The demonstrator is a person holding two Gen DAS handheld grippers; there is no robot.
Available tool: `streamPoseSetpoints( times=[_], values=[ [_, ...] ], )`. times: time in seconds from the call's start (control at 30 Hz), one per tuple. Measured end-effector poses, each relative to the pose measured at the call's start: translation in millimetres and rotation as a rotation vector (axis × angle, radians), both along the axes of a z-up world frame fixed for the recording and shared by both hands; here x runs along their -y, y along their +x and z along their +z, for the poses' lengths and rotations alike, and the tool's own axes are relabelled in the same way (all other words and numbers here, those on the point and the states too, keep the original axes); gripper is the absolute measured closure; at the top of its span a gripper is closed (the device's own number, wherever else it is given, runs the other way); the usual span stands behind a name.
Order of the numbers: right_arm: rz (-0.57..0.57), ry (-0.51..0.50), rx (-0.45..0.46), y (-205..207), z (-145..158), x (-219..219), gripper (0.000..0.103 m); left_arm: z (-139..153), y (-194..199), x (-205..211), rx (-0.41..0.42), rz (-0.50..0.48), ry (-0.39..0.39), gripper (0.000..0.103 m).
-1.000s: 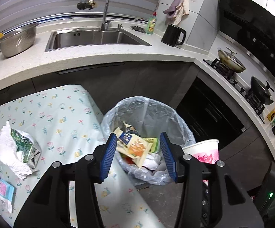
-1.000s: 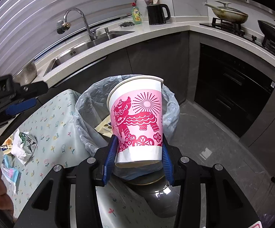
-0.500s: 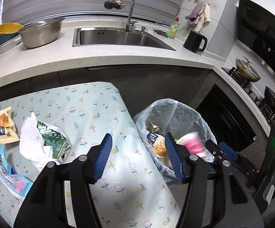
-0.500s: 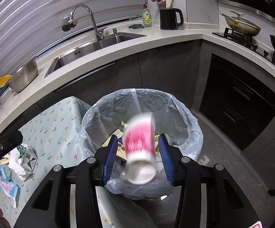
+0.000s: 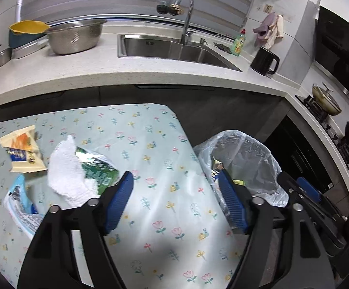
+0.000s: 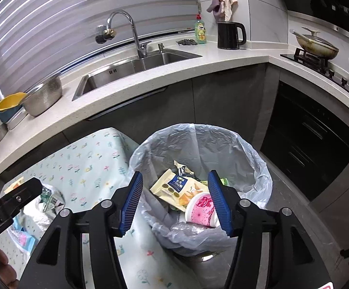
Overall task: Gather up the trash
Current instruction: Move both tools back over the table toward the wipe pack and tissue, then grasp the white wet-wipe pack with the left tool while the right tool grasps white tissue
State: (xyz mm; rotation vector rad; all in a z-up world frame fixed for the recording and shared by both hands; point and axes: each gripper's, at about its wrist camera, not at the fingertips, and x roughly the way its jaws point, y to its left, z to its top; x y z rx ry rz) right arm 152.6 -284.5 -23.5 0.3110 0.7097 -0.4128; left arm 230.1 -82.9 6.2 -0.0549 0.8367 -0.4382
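The trash bin with a clear bag (image 6: 225, 144) stands beside the table; it also shows in the left wrist view (image 5: 251, 154). In it lie a pink-and-white paper cup (image 6: 202, 210) and a yellow snack wrapper (image 6: 174, 187). My right gripper (image 6: 175, 202) is open and empty above the bin. My left gripper (image 5: 176, 202) is open and empty above the flowered tablecloth (image 5: 150, 144). On the table to its left lie a white tissue with a green wrapper (image 5: 78, 173), a yellow wrapper (image 5: 21, 149) and a blue-white packet (image 5: 20, 204).
A white counter (image 5: 102, 74) with a sink (image 5: 169, 50), a steel colander (image 5: 74, 36), a yellow bowl (image 5: 26, 29) and a black kettle (image 5: 264, 61) runs behind. A stove with pans (image 5: 326, 101) is at the right. Dark cabinets (image 6: 222, 101) stand behind the bin.
My right gripper opened and the pink cup dropped into the bin. My left gripper swung left from over the bin to over the table.
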Motion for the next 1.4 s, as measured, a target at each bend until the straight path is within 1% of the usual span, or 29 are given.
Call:
streamPoseSetpoints(
  times=[0.1, 0.2, 0.33, 0.4, 0.47, 0.57, 0.67, 0.87, 1.07, 1.23, 1.4],
  values=[
    [0.017, 0.003, 0.011, -4.9, 7.5, -13.4, 0.045, 4.0, -4.7, -13.0, 0.013, 0.023, 0.011, 0.027],
    [0.043, 0.000, 0.015, -8.9, 12.6, -28.6, 0.044, 6.3, -8.8, -28.3, 0.011, 0.043, 0.015, 0.026],
    [0.078, -0.002, 0.017, -12.6, 16.3, -49.9, 0.044, 9.0, -14.2, -53.5, 0.006, 0.094, 0.016, 0.018],
    [0.095, 0.002, 0.017, -13.2, 17.4, -60.3, 0.044, 9.4, -17.2, -66.6, 0.006, 0.116, 0.016, 0.018],
    [0.117, 0.002, 0.016, -13.8, 18.6, -72.6, 0.044, 8.8, -19.6, -80.4, 0.000, 0.136, 0.019, 0.017],
    [0.146, 0.002, 0.013, -13.2, 20.1, -90.1, 0.044, 6.2, -22.0, -103.5, -0.016, 0.173, 0.009, 0.013],
    [0.177, 0.001, 0.007, -13.0, 20.1, -109.2, 0.044, 2.4, -23.9, -127.4, -0.032, 0.218, -0.001, 0.012],
    [0.227, 0.013, -0.010, -11.6, 13.2, -139.9, 0.044, -10.0, -27.8, -169.6, -0.070, 0.290, -0.001, 0.012],
    [0.282, 0.014, -0.040, -3.7, 0.7, -173.7, 0.044, -25.5, -29.2, -199.7, -0.120, 0.340, -0.019, 0.012],
    [0.315, 0.016, -0.059, 4.0, -8.4, -190.8, 0.044, -42.0, -21.8, -209.4, -0.188, 0.353, -0.056, 0.012],
    [0.331, 0.023, -0.080, 11.3, -19.7, -198.7, 0.044, -60.9, -11.6, -210.2, -0.249, 0.366, -0.063, 0.012]
  ],
)
